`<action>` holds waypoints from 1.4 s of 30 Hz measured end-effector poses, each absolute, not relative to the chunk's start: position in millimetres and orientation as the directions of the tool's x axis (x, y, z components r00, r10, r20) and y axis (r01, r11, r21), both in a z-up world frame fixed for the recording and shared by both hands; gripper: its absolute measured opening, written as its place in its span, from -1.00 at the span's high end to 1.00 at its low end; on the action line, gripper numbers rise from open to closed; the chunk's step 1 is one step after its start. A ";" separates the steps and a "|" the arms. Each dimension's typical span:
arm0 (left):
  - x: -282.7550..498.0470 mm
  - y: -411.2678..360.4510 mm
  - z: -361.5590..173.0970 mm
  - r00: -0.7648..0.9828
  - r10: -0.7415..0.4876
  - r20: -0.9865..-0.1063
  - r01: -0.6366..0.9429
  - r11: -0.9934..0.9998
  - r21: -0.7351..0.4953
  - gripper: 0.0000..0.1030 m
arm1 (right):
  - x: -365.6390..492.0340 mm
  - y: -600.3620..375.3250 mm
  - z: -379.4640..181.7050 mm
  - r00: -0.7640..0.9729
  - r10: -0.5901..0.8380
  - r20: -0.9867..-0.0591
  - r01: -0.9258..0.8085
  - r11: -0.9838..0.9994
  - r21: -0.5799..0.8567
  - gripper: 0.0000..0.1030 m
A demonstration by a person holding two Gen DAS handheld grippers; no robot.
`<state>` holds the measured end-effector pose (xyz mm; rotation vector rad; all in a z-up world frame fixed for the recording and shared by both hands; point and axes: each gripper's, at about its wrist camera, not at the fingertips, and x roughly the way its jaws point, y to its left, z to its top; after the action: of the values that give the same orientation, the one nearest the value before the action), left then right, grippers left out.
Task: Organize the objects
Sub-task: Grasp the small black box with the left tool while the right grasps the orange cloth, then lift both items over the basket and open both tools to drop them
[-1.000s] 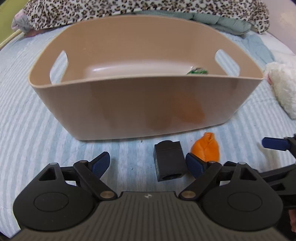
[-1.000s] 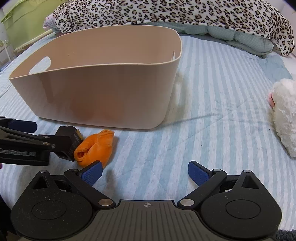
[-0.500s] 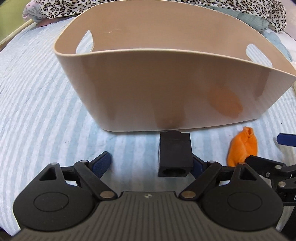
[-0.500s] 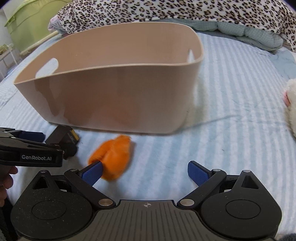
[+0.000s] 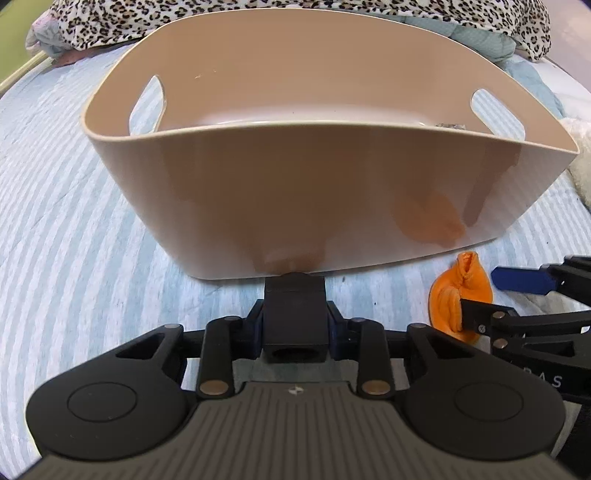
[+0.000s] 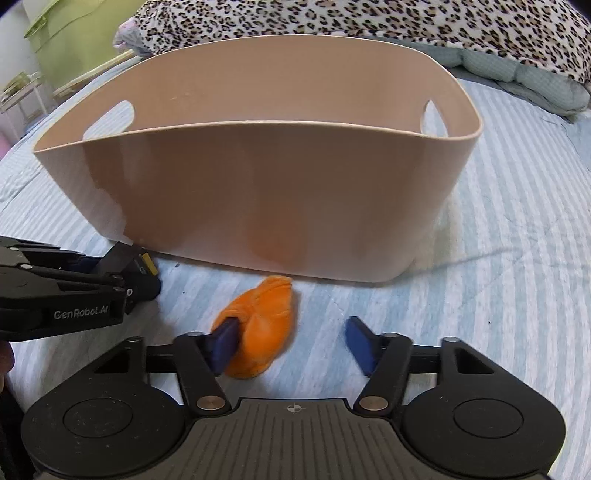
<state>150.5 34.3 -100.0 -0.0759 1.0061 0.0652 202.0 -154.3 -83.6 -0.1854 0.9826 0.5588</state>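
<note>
My left gripper [image 5: 294, 326] is shut on a black block [image 5: 295, 314] just in front of the beige bin [image 5: 314, 177]. The block [image 6: 136, 273] and the left gripper [image 6: 122, 273] also show at the left of the right wrist view. My right gripper [image 6: 291, 341] is open around an orange soft toy [image 6: 262, 328] that lies on the striped bedsheet; its left finger touches the toy, its right finger stands apart. The toy [image 5: 454, 295] and the right gripper [image 5: 495, 295] show at the right of the left wrist view.
The beige bin [image 6: 258, 192] has cut-out handles and holds something small at its right inner corner [image 5: 448, 126]. A leopard-print blanket [image 6: 351, 22] lies behind it. A white plush [image 5: 581, 162] lies at the right. A green box [image 6: 74, 40] stands far left.
My left gripper has closed on the black block. My right gripper has moved left over the orange toy, which now sits between its fingers, and the fingers have narrowed.
</note>
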 end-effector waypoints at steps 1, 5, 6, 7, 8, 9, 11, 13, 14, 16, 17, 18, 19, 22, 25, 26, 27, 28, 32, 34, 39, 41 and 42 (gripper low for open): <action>150.2 36.6 -98.7 0.533 0.012 -0.846 -0.100 0.994 -0.049 0.35 | 202.3 -154.7 -83.3 0.424 0.365 -0.829 -0.526 0.844 0.103 0.12; 148.6 41.2 -91.7 0.530 -0.007 -0.848 -0.123 0.989 -0.085 0.35 | 198.6 -155.5 -77.4 0.421 0.379 -0.824 -0.527 0.842 0.118 0.84; 147.1 40.7 -90.2 0.529 -0.007 -0.849 -0.124 0.989 -0.085 0.35 | 197.0 -155.7 -76.1 0.421 0.382 -0.823 -0.528 0.841 0.120 0.86; 145.4 40.3 -89.0 0.529 -0.008 -0.849 -0.126 0.988 -0.087 0.35 | 194.7 -155.6 -73.7 0.422 0.384 -0.821 -0.529 0.840 0.120 0.86; 140.3 42.6 -88.5 0.529 -0.008 -0.848 -0.126 0.988 -0.088 0.35 | 193.4 -156.4 -72.9 0.425 0.384 -0.820 -0.530 0.840 0.119 0.86; 135.7 45.0 -90.6 0.531 -0.007 -0.847 -0.126 0.988 -0.086 0.35 | 191.7 -158.8 -71.6 0.429 0.387 -0.816 -0.528 0.840 0.120 0.87; 129.0 45.8 -87.5 0.536 -0.003 -0.844 -0.122 0.989 -0.081 0.35 | 190.0 -161.3 -68.5 0.436 0.392 -0.810 -0.520 0.844 0.129 0.88; 123.6 46.1 -82.3 0.546 0.003 -0.838 -0.119 0.990 -0.074 0.35 | 186.6 -166.7 -64.1 0.439 0.397 -0.806 -0.513 0.847 0.138 0.88; 120.9 46.0 -78.8 0.554 0.005 -0.833 -0.117 0.991 -0.072 0.35 | 185.1 -170.2 -60.9 0.442 0.401 -0.802 -0.510 0.848 0.143 0.88; 110.4 51.6 -75.0 0.567 0.009 -0.824 -0.109 0.992 -0.064 0.35 | 182.0 -177.7 -52.9 0.454 0.408 -0.792 -0.508 0.849 0.146 0.88; 109.4 48.5 -71.7 0.573 0.014 -0.820 -0.103 0.993 -0.055 0.35 | 180.0 -181.6 -47.4 0.468 0.412 -0.782 -0.505 0.851 0.146 0.88; 108.3 37.7 -68.7 0.578 0.026 -0.816 -0.097 0.995 -0.037 0.35 | 177.1 -185.7 -41.0 0.487 0.413 -0.769 -0.502 0.853 0.140 0.88; 107.6 34.8 -60.1 0.586 0.043 -0.809 -0.096 0.995 -0.016 0.35 | 174.4 -190.1 -34.5 0.504 0.416 -0.757 -0.500 0.855 0.137 0.88; 98.7 33.2 -40.3 0.618 0.050 -0.784 -0.085 0.996 -0.003 0.35 | 169.2 -199.8 -18.1 0.536 0.429 -0.727 -0.485 0.861 0.151 0.88; 92.8 32.9 -18.1 0.658 0.057 -0.751 -0.076 0.997 0.009 0.35 | 164.2 -208.1 -1.9 0.569 0.443 -0.693 -0.482 0.862 0.156 0.88; 92.0 32.8 -10.9 0.671 0.059 -0.740 -0.075 0.997 0.012 0.35 | 163.0 -210.4 4.7 0.581 0.448 -0.679 -0.482 0.862 0.156 0.88; 91.8 32.4 -3.1 0.684 0.058 -0.728 -0.074 0.997 0.010 0.35 | 162.6 -212.2 9.4 0.590 0.454 -0.668 -0.483 0.861 0.158 0.88; 91.6 31.4 3.5 0.695 0.056 -0.717 -0.073 0.997 0.007 0.35 | 162.4 -214.1 16.5 0.598 0.460 -0.656 -0.485 0.860 0.161 0.88; 94.7 30.9 29.5 0.740 0.079 -0.668 -0.094 0.995 0.013 0.35 | 168.4 -215.4 44.1 0.637 0.483 -0.601 -0.488 0.856 0.170 0.88; 101.1 28.3 39.1 0.759 0.103 -0.643 -0.113 0.993 0.025 0.35 | 174.1 -214.7 56.4 0.654 0.493 -0.574 -0.493 0.853 0.172 0.88; 130.2 23.7 50.6 0.771 0.123 -0.625 -0.128 0.991 0.037 0.35 | 193.7 -204.7 76.0 0.683 0.497 -0.535 -0.495 0.854 0.161 0.88; 145.9 21.3 49.2 0.764 0.144 -0.629 -0.137 0.989 0.061 0.35 | 201.2 -200.5 79.3 0.692 0.493 -0.527 -0.491 0.857 0.157 0.88; 154.4 20.9 47.3 0.758 0.152 -0.634 -0.143 0.988 0.066 0.35 | 204.4 -199.0 79.8 0.699 0.489 -0.522 -0.487 0.860 0.154 0.88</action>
<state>154.4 20.9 47.3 0.0139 0.6916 0.1607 204.4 -199.0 79.8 0.0037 0.5825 0.5439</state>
